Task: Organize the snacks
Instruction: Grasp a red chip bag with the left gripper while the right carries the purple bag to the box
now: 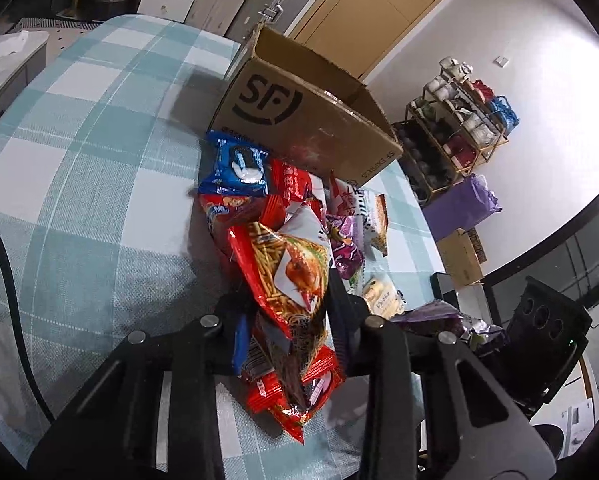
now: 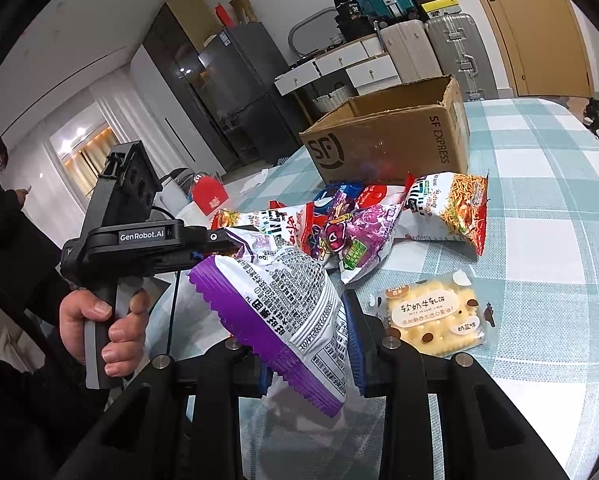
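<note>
Tongs, left [image 1: 289, 312]: closed on a red noodle-snack bag [image 1: 287, 268], raised over the snack pile [image 1: 283, 208]. Tongs, right [image 2: 307, 344]: closed on a purple-edged white bag [image 2: 287, 312], held above the checked bench [image 2: 539, 208]. Open cardboard box [image 2: 395, 144] stands just behind the pile; cream biscuit pack [image 2: 431, 316] lies apart, flat.

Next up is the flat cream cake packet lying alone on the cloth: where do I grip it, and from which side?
Take the cream cake packet by its right crimped seam, coming from the open cloth. It lies flat, so only edges give the fingers purchase, and the snack pile crowds its far side.
</note>
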Demonstrator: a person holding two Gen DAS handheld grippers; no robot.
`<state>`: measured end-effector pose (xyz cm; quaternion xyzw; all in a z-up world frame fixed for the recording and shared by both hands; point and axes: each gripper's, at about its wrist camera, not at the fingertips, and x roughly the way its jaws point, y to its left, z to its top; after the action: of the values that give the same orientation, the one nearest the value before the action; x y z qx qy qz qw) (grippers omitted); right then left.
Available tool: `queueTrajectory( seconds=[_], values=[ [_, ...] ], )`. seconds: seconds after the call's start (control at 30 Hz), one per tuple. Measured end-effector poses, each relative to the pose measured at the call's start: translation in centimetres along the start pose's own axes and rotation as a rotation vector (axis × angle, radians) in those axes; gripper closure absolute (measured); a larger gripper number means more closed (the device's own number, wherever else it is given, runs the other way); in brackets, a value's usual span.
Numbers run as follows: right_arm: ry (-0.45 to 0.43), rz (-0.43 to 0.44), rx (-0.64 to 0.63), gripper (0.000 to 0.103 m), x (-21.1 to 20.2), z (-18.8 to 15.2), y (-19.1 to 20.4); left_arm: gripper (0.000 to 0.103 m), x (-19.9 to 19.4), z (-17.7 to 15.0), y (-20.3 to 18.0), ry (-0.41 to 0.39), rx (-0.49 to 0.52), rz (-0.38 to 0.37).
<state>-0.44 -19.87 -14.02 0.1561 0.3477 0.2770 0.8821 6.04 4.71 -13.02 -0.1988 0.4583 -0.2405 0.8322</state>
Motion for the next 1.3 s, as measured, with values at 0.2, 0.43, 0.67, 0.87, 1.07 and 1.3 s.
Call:
queueTrajectory(
  seconds=[0.2, 0.43, 0.67, 0.87, 1.07, 1.3],
  values=[
    [-0.005, -0.005, -0.003, 0.073, -0.2, 0.4, 0.6, 0.074, -2.0, 0.1, -0.3, -0.034, 0.016, -0.032],
    [-0.021, 0.028, 0.058, 0.073, -0.5, 1.9, 0.4, 0.074, -5.4, 1.0, -1.1, -0.092, 0.043, -0.054],
    [-0.088, 0.049, 0.061, 0.073, -1.7, 5.3, 0.5, 0.074, -7.4, 3.8, -3.0, -0.124, 0.097, -0.064],
    [-0.137, 0.075, 0.057, 0.073, -2.2, 9.8, 0.5, 0.074, -8.8, 8.4, -4.8, -0.151, 0.127, -0.066],
    [-0.198, 0.075, 0.034, 0.073, -2.3, 14.9, 0.4, 0.074, -9.4, 13.7, -7.0, -0.173, 0.158, -0.038],
    [-0.190, 0.058, 0.055, 0.073, -0.7, 20.3, -0.5, 0.074, -6.8, 18.8, -8.5, -0.142, 0.149, -0.035]
  ],
)
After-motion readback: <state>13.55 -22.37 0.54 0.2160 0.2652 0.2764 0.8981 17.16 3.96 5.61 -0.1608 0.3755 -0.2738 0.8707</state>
